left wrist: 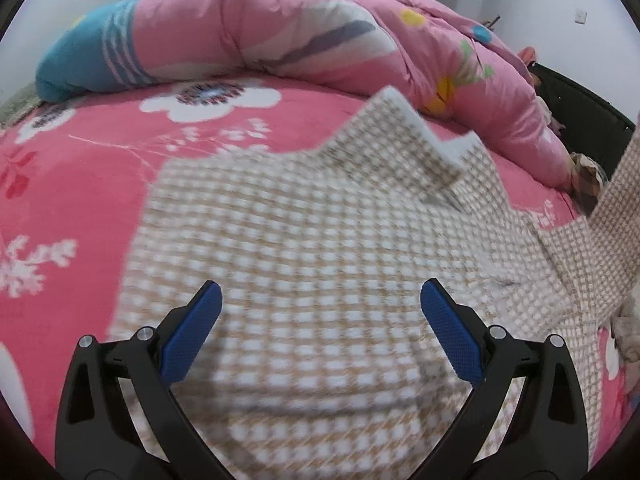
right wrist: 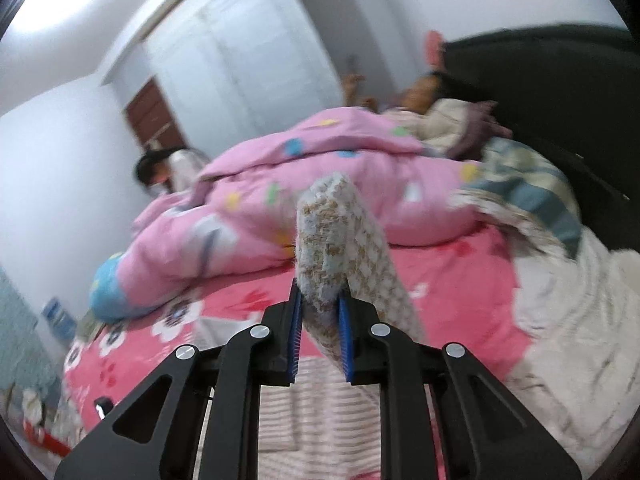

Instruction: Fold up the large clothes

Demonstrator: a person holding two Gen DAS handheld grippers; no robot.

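Observation:
A beige-and-white checked garment (left wrist: 304,248) lies spread on the pink flowered bed sheet (left wrist: 72,184) in the left wrist view. One sleeve of it rises off the bed at the far right edge. My left gripper (left wrist: 320,300) hovers over the cloth, open, with nothing between its blue pads. In the right wrist view my right gripper (right wrist: 319,300) is shut on a bunched fold of the checked garment (right wrist: 340,232), which sticks up between the pads, lifted above the bed.
A bulky pink quilt (left wrist: 280,28) lies across the back of the bed. Two people (right wrist: 416,96) are on the bed beyond it. A dark headboard (right wrist: 540,92) is at the right, a white blanket (right wrist: 580,320) beside it. White wardrobe doors (right wrist: 240,52) stand behind.

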